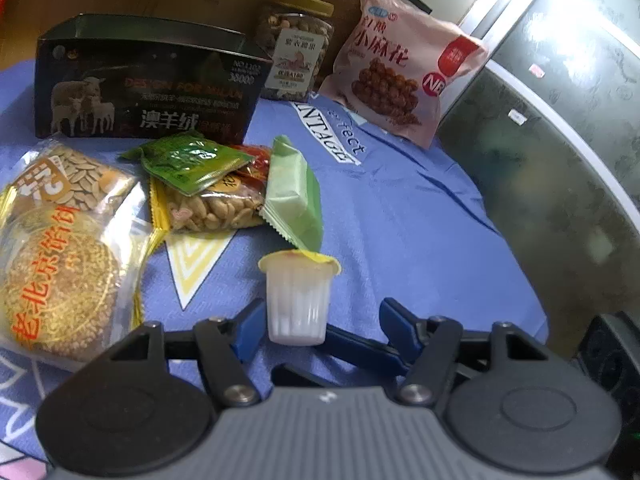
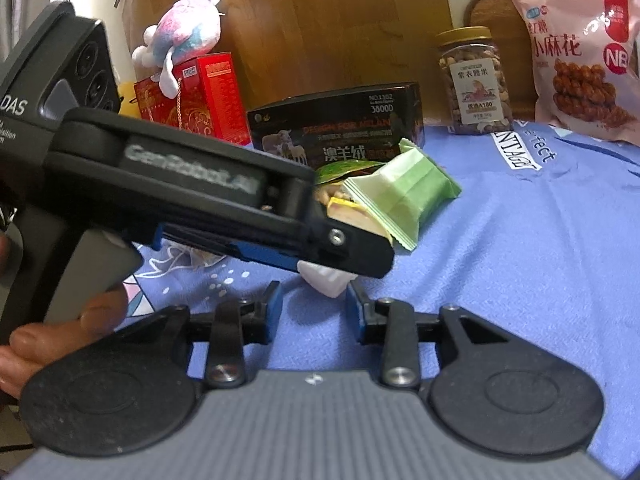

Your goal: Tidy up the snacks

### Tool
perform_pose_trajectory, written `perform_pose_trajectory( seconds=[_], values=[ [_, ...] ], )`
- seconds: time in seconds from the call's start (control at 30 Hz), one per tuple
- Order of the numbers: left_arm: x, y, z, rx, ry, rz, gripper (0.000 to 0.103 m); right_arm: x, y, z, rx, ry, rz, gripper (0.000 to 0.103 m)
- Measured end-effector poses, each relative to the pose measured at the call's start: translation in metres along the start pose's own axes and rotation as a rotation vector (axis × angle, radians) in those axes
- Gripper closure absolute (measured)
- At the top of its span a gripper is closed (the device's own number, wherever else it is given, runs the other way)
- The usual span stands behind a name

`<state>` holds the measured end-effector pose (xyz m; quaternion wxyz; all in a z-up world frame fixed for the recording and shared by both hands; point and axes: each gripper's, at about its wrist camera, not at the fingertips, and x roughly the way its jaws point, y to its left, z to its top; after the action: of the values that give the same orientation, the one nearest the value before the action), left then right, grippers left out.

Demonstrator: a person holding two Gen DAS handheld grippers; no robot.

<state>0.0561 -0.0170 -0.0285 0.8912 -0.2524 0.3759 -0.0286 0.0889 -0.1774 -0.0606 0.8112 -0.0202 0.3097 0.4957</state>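
Note:
A small white jelly cup (image 1: pixel 297 300) with a yellow lid stands on the blue cloth between my left gripper's open blue fingers (image 1: pixel 320 320). The jaws sit either side of it and do not clamp it. Behind it lie a green wrapped snack (image 1: pixel 294 196), a peanut pack (image 1: pixel 212 204), a dark green packet (image 1: pixel 192 162), a seed pack (image 1: pixel 76 178) and a sesame cake (image 1: pixel 60 292). My right gripper (image 2: pixel 314 308) is open and empty, just behind the left gripper's body (image 2: pixel 192 196), which hides most of the cup (image 2: pixel 324 278).
An open black box (image 1: pixel 144 80) stands at the back, with a nut jar (image 1: pixel 296 52) and a pink bag (image 1: pixel 404 68) to its right. A red box (image 2: pixel 200 96) with a plush toy (image 2: pixel 184 28) is at far left. The cloth's right edge drops off (image 1: pixel 520 240).

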Motion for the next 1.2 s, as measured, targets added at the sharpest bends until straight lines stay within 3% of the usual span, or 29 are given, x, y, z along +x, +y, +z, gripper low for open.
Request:
perform_pose_trajectory(
  seconds=[0.3, 0.83, 1.2],
  values=[
    [-0.003, -0.007, -0.002, 0.022, -0.005, 0.006, 0.034, 0.003, 0.001, 0.002, -0.007, 0.006, -0.008, 0.059],
    [-0.003, -0.004, -0.004, 0.029, -0.001, 0.000, 0.034, 0.003, 0.000, 0.003, 0.002, 0.013, -0.001, 0.059],
    [-0.048, 0.011, 0.003, -0.010, -0.096, 0.002, 0.034, -0.012, -0.011, 0.000, 0.078, -0.013, 0.002, 0.056]
  ],
)
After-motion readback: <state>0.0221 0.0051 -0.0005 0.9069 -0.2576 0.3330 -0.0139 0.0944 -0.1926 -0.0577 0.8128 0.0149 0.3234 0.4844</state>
